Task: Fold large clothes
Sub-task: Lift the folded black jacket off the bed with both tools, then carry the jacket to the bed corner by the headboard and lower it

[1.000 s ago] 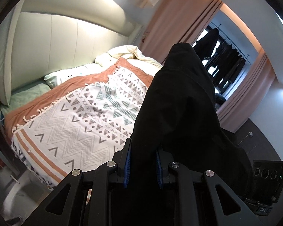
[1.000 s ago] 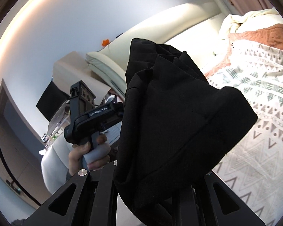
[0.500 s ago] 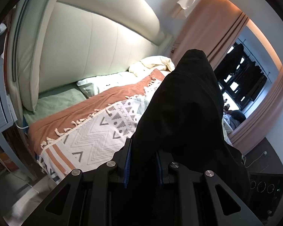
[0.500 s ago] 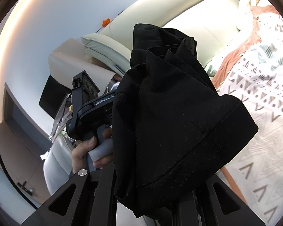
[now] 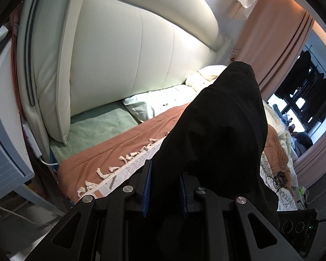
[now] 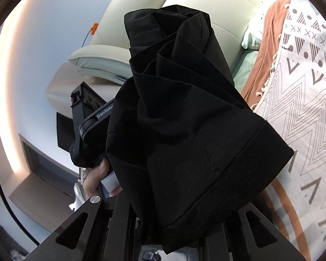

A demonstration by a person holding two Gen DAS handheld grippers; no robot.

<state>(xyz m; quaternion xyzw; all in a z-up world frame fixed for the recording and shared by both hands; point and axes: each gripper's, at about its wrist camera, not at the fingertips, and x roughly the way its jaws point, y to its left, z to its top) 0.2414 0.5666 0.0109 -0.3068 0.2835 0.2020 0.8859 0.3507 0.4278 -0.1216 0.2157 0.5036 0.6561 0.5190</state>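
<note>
A black garment (image 5: 219,134) rises bunched out of my left gripper (image 5: 165,189), whose blue pads (image 5: 147,187) press on the cloth from both sides. In the right wrist view the same black garment (image 6: 184,117) hangs in thick folds over my right gripper (image 6: 176,235); the cloth hides its fingertips, and the fabric is held up from between them. The other gripper's black handle (image 6: 91,117) and the hand (image 6: 95,180) on it show at the left, behind the garment. Both grippers hold the garment up in the air beside the bed (image 5: 110,150).
The bed carries a rust-and-white patterned blanket (image 6: 304,100), a green sheet (image 5: 97,128) and pale pillows (image 5: 154,104) against a cream padded headboard (image 5: 130,54). A grey cabinet (image 5: 4,152) stands at the left, pink curtains (image 5: 271,43) at the right, cables (image 5: 280,180) on the blanket's far side.
Both grippers have swung with the garment towards the head of the bed and sunk lower. The headboard fills more of both views; the grips are unchanged.
</note>
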